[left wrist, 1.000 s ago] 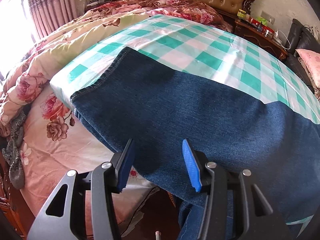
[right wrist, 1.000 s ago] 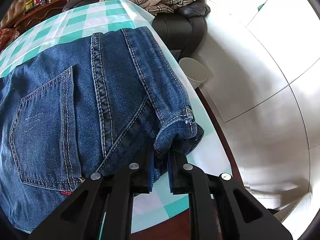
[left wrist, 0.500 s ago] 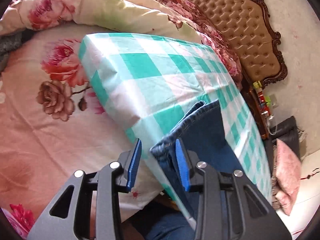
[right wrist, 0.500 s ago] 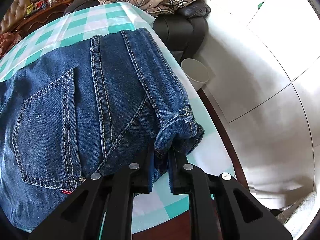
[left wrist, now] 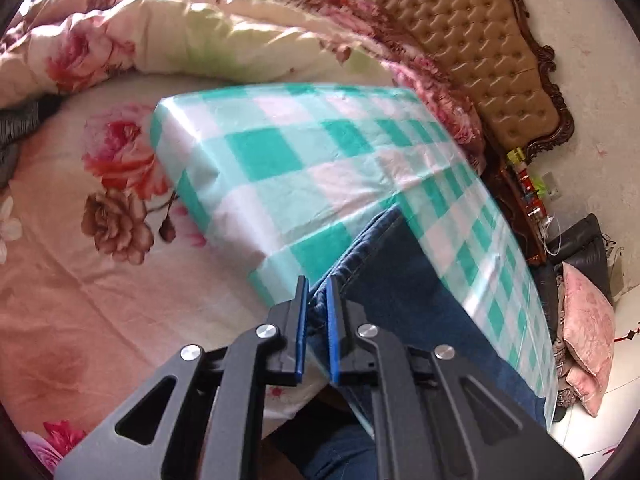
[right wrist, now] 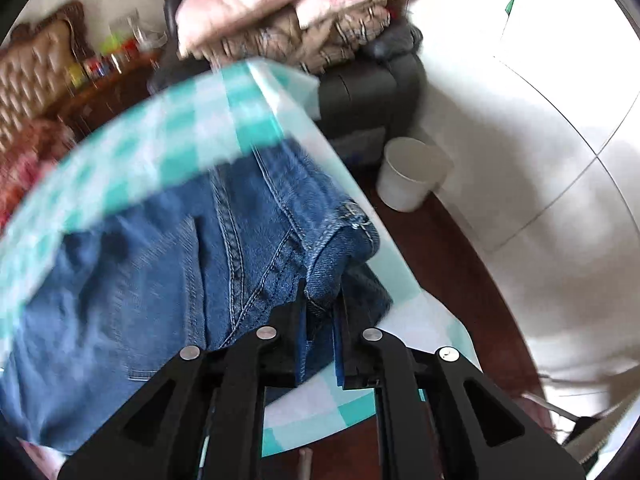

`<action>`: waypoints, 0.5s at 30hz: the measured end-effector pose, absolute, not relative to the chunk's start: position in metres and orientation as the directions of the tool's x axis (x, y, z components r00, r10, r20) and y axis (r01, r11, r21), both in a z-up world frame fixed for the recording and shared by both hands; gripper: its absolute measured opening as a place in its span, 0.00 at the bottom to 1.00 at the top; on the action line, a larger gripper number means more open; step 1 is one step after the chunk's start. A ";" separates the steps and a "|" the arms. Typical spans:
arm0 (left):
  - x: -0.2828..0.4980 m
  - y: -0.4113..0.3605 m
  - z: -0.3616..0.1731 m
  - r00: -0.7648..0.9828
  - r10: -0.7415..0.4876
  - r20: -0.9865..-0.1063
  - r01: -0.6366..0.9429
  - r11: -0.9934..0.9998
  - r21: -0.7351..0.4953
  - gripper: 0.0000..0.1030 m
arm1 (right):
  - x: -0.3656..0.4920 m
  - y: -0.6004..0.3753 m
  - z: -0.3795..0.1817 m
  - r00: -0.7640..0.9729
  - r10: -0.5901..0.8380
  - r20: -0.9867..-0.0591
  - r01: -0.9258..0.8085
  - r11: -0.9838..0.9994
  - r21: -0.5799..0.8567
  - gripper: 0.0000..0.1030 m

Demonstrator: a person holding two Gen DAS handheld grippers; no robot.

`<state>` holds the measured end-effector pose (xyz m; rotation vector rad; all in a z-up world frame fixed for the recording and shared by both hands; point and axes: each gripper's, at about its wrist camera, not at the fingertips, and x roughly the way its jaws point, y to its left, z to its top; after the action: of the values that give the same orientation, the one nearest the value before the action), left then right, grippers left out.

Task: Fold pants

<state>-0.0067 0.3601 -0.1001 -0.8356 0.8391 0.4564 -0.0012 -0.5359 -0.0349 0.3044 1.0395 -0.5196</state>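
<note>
Blue denim pants [left wrist: 404, 280] lie on a table with a teal and white checked cloth [left wrist: 288, 160]. My left gripper [left wrist: 317, 286] is shut on the hem end of the pants at the table's near edge. In the right wrist view my right gripper [right wrist: 322, 286] is shut on the waistband corner of the pants [right wrist: 224, 248], held raised off the checked cloth [right wrist: 160, 148]. The back pocket side faces up. The right wrist view is blurred by motion.
A bed with floral bedding [left wrist: 100, 200] and a tufted headboard [left wrist: 492, 60] lies beyond the table's left end. A dark armchair piled with pillows [right wrist: 320, 20] and a white bin [right wrist: 412, 180] stand past the right end. A cluttered nightstand [left wrist: 528, 184] is behind.
My left gripper has swung to the hem end of the pants and shut on it. My right gripper, still shut on the waistband, has lifted and tilted, and its view has shifted.
</note>
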 end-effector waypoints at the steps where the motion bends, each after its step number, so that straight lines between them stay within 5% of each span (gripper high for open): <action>1: -0.005 0.363 -0.111 0.585 0.022 -0.811 -0.660 0.593 -0.460 0.09 | -0.001 -0.536 -0.033 0.404 -0.265 -0.876 0.542 0.841 -0.004 0.08; 4: -0.014 0.370 -0.124 0.585 0.012 -0.811 -0.681 0.550 -0.483 0.29 | 0.004 -0.535 -0.053 0.347 -0.273 -0.897 0.536 0.843 -0.050 0.08; 6: -0.024 0.370 -0.121 0.600 0.042 -0.799 -0.686 0.540 -0.487 0.51 | 0.003 -0.536 -0.072 0.315 -0.264 -0.912 0.541 0.839 -0.055 0.08; 7: -0.025 0.371 -0.123 0.605 0.023 -0.796 -0.679 0.537 -0.500 0.53 | 0.002 -0.537 -0.079 0.302 -0.266 -0.915 0.545 0.836 -0.063 0.08; 11: -0.019 0.370 -0.142 0.629 -0.119 -0.768 -0.632 0.498 -0.594 0.50 | 0.000 -0.543 -0.101 0.277 -0.238 -0.931 0.558 0.828 -0.046 0.12; 13: -0.012 0.366 -0.142 0.633 -0.150 -0.759 -0.605 0.515 -0.607 0.26 | 0.001 -0.546 -0.106 0.277 -0.227 -0.934 0.555 0.831 -0.037 0.17; 15: -0.004 0.363 -0.137 0.616 -0.146 -0.774 -0.605 0.543 -0.583 0.19 | 0.000 -0.548 -0.109 0.287 -0.211 -0.935 0.558 0.830 -0.016 0.17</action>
<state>-0.0038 0.3634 -0.1370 -0.9837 0.8932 0.3202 0.0004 -0.5483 -0.1086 0.3432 1.1747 -0.5267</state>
